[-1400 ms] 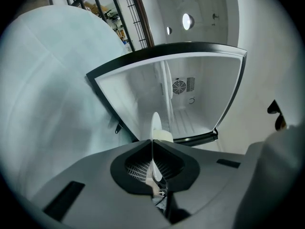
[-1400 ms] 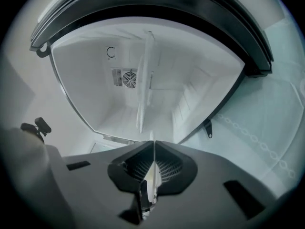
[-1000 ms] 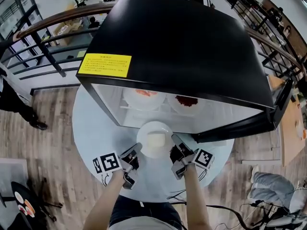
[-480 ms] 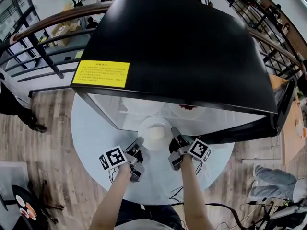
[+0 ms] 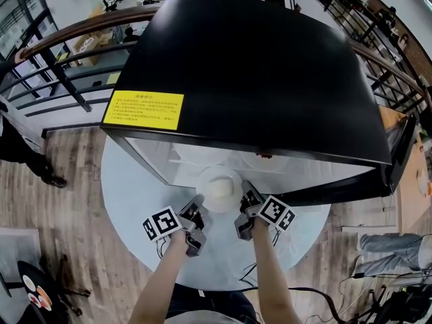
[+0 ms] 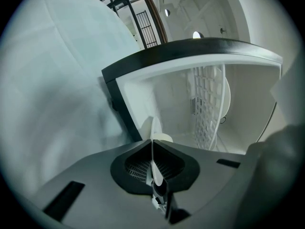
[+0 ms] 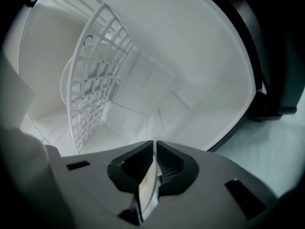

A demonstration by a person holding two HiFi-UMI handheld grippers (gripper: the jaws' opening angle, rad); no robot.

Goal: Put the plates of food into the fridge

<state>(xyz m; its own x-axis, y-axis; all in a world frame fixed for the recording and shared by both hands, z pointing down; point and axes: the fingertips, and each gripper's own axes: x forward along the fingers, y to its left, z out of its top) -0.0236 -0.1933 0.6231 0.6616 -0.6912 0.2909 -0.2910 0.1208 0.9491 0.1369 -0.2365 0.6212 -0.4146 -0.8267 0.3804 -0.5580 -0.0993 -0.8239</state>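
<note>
At the open front of the fridge (image 5: 256, 66): a white plate (image 5: 217, 186) with a pale block of food, far half tucked under the fridge's black top, near half out over the table (image 5: 135, 181). Hangs between the two grippers. Pinched at its left rim by the left gripper (image 5: 198, 204), jaws pressed onto the thin white edge, which shows end-on in the left gripper view. Pinched at its right rim by the right gripper (image 5: 244, 196), jaws likewise clamped on the edge, with only a narrow slit between them. Further in, a white wire shelf (image 7: 95, 66) across the white interior; above it, a second plate with something dark red (image 5: 263, 155), mostly hidden. On the fridge's top, near the left front corner, a yellow label (image 5: 143, 110). To the right, the open door (image 5: 398, 147). Under it all, the round pale table; beyond that, wood floor (image 5: 67, 201) and, at the far left, a dark railing (image 5: 61, 66).
</note>
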